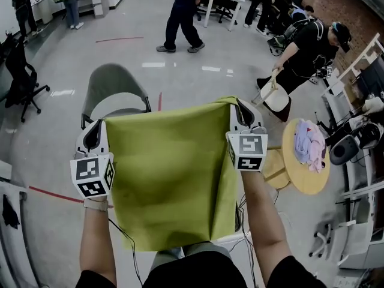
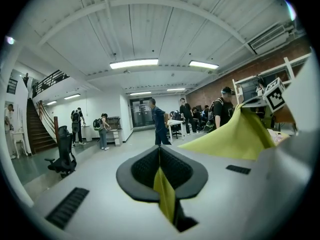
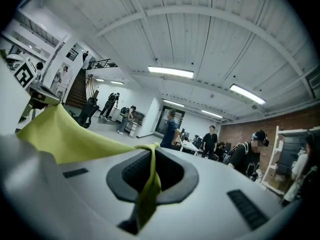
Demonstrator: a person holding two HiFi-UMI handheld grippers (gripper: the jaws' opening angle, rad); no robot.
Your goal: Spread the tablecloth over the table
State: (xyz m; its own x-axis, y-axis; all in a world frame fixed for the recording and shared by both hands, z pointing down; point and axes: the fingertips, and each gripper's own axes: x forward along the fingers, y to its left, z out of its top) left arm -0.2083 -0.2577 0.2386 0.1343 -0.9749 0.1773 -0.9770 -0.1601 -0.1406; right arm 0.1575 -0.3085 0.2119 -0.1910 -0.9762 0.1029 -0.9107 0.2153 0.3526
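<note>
Both grippers are up in front of the person, and the yellow-green tablecloth point(image 1: 168, 173) hangs stretched between them, dead centre of the head view. The left gripper point(image 2: 160, 158) has its jaws pressed together on a pinch of the fabric; its own view shows a yellow fold squeezed between the dark pads and trailing back toward the camera. It has the sheet's ten o'clock corner. The right gripper point(image 3: 151, 156) is clamped just as tight, with a twisted tuft of the cloth between its pads. That is the one o'clock corner, which sits a touch higher in the head view.

The top edge runs nearly taut from jaw to jaw. The rest drapes down toward six o'clock, with a soft crease along its right side. The bottom hem sags in front of the person's body, between the two forearms point(image 1: 99, 245).

Beyond the cloth, a grey chair point(image 1: 114, 89) sits at eleven o'clock, its back peeking over the top edge. At three o'clock stands a small round wooden table point(image 1: 306, 183) with a heap of pale cloths point(image 1: 309, 141) on it, well apart from the tablecloth. At two o'clock a person in black point(image 1: 309, 47) bends forward. Another person point(image 1: 183, 14) is in mid-stride at twelve.
</note>
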